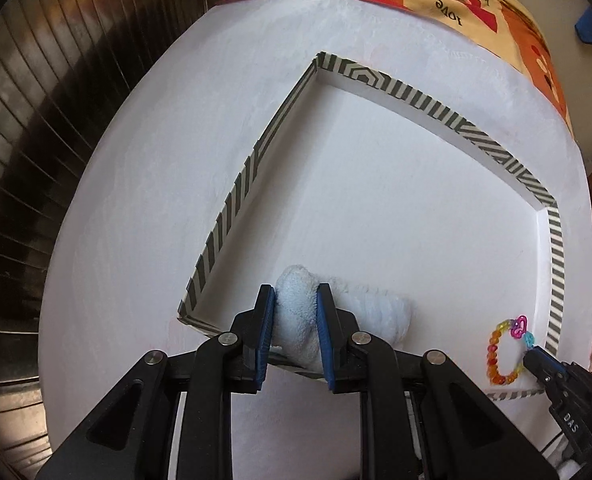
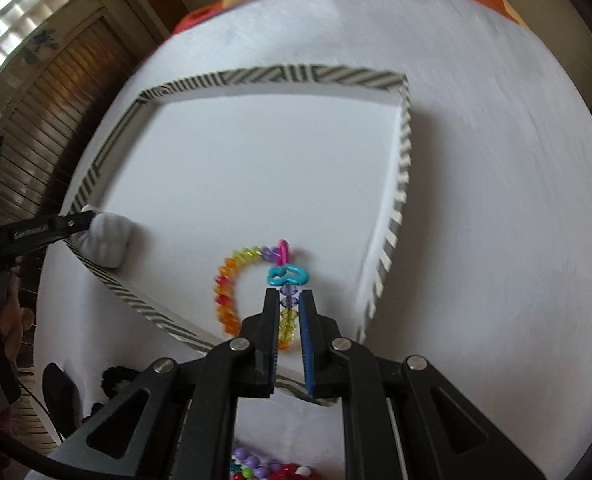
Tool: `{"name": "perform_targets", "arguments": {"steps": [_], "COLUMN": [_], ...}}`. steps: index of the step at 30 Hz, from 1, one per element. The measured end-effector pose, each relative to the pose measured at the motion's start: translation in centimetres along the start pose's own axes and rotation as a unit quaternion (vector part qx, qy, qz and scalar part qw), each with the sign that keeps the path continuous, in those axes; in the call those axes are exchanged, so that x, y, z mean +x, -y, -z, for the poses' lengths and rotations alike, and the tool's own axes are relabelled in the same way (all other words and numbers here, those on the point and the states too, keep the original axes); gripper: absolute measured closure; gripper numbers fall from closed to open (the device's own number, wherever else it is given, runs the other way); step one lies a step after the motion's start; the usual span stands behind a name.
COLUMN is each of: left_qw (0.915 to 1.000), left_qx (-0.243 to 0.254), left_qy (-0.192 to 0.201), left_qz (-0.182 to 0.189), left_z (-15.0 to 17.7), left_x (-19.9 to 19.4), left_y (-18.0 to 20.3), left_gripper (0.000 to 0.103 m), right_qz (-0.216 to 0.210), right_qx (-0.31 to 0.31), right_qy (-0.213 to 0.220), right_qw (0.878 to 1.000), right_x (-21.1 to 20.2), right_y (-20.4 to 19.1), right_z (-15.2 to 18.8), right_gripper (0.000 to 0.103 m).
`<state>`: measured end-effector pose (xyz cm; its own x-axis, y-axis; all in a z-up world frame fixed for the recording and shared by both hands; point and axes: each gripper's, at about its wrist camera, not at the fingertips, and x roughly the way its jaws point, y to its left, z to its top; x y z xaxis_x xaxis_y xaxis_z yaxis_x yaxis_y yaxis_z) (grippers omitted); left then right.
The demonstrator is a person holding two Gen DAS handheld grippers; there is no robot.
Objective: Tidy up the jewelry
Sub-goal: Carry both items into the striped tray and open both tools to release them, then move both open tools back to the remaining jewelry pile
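White-covered surface (image 1: 108, 240) under both cameras, a wood-slatted shutter or door off to one side, and a bright patterned cloth (image 1: 476, 8) in orange, red and yellow at the far edge. On the surface sits a shallow white tray (image 1: 232, 204) with a grey-and-white striped rim.

We read the step as placing: both items are being set down inside the tray. Left gripper (image 1: 296, 312) has its fingers closed on a soft white scrunchie (image 1: 372, 308), fluffy like towelling, held just over the tray's near-left corner. Whether it already rests on the tray floor we cannot tell. Right gripper (image 2: 289, 320) has its fingers pinched nearly together on a rainbow bead bracelet (image 2: 226, 284); the strand runs between the pads, and the free loop with its turquoise charm (image 2: 290, 275) and pink charm (image 2: 283, 250) lies on the tray floor near the right rim.

Next move, in our judgement: let both pieces settle, release, then lift straight up so beads and fabric do not drag along. The bracelet may snag on a pad; a slow release seems wise. More work waits, since a heap of coloured beads (image 2: 264, 466) and something dark and ruffled (image 2: 116, 380) lie on the surface outside the tray's near edge.

Writing: the cloth carries "love", seen upside down. The right gripper body shows "DAS" in the left view. Lettering on the left gripper's side in the right view is too blurred to read.
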<state>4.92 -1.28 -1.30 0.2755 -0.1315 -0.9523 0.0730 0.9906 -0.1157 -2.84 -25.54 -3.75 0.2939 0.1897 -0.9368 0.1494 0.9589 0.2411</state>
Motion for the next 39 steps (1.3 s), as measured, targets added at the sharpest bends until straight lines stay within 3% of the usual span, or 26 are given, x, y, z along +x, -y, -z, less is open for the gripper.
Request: {"name": "perform_targets", "arguments": {"steps": [4, 9, 11, 22, 35, 39], "left_qw": [0.9999, 0.9999, 0.9998, 0.9998, 0.9991, 0.9984], "left_qx": [-0.005, -0.006, -0.01, -0.018, 0.015, 0.029], "left_qy": [-0.008, -0.01, -0.013, 0.01, 0.037, 0.044], "left_qz": [0.006, 0.009, 0.009, 0.005, 0.012, 0.018], "left_z": [0.9, 0.8, 0.3, 1.7, 7.2, 9.3], "left_x": [-0.3, -0.6, -0.7, -4.7, -9.9, -11.0], "left_y": [-0.1, 0.3, 0.2, -0.3, 2.3, 3.1], "left_gripper": [0.093, 0.092, 0.088, 0.082, 0.082, 0.082], "right_qz": [-0.003, -0.011, -0.017, -0.04, -0.043, -0.034], "right_qx": [0.003, 0.008, 0.005, -0.002, -0.006, -0.016], "right_qy": [0.002, 0.018, 0.029, 0.067, 0.095, 0.11], "right_qw": [1.0, 1.0, 0.999, 0.997, 0.995, 0.993], "right_x": [-0.2, -1.4, -2.3, -6.5, -10.2, -11.8], "right_y": [0.4, 0.4, 0.0, -1.1, -1.8, -2.4], "right_z": [0.0, 0.0, 0.2, 2.7, 7.4, 9.2], "right_gripper": [0.09, 0.071, 0.067, 0.063, 0.062, 0.053]}}
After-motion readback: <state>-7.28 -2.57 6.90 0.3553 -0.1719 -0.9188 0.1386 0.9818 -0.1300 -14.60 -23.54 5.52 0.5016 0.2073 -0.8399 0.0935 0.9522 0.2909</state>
